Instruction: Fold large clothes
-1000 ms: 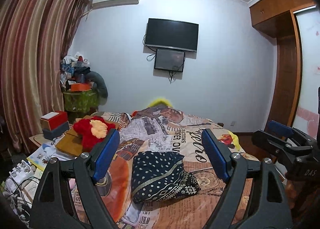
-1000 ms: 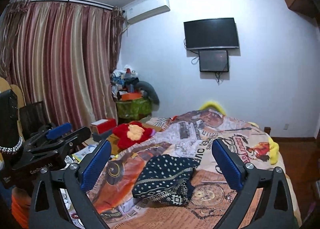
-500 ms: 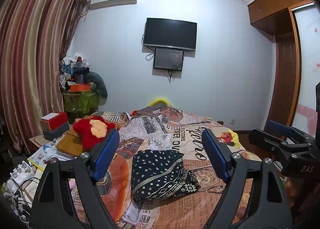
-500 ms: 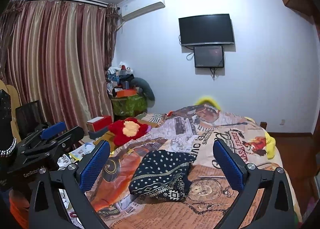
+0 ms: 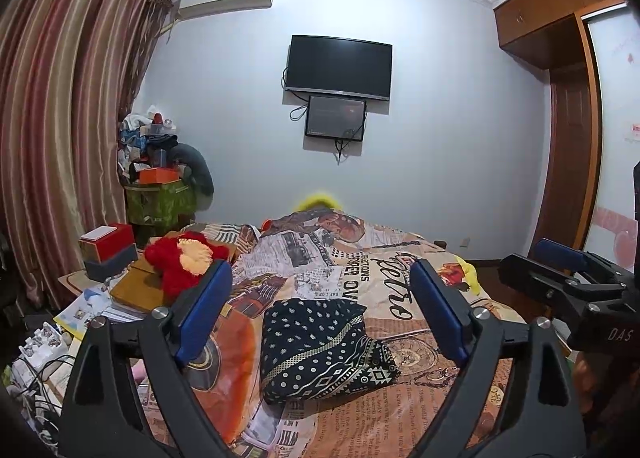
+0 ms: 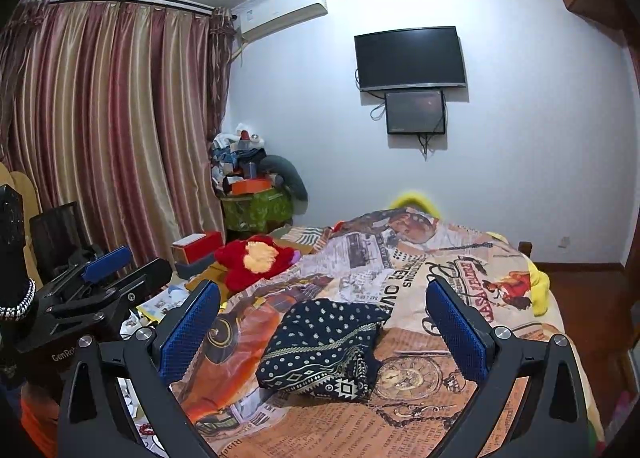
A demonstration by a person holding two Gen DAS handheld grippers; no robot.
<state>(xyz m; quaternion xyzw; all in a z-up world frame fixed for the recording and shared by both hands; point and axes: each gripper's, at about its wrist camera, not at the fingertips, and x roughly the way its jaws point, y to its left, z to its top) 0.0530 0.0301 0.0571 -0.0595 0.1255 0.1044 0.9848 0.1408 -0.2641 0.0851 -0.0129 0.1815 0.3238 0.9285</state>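
On the left side of the bed (image 5: 420,414), past its left edge, a cluttered side table carries a red box (image 5: 107,239), and a red plush toy (image 5: 182,264) lies just at that edge of the bedspread. The left gripper (image 5: 320,310) hangs above the near end of the bed with its blue pads wide apart and nothing between them. Framed between those pads, the dark dotted garment (image 5: 320,350) lies near the middle of the bed's near half, folded into a compact bundle with its patterned border facing the near edge. The right gripper (image 6: 323,328) is likewise spread apart and empty, held back from the cloth rather than touching it. Over the last second almost nothing has changed: both views have shifted only slightly, the garment has kept its shape and place, and neither tool has closed in. That suggests this piece is likely finished, or nearly so, with the tools waiting off it; at the far right stands a wooden wardrobe (image 5: 560,70)
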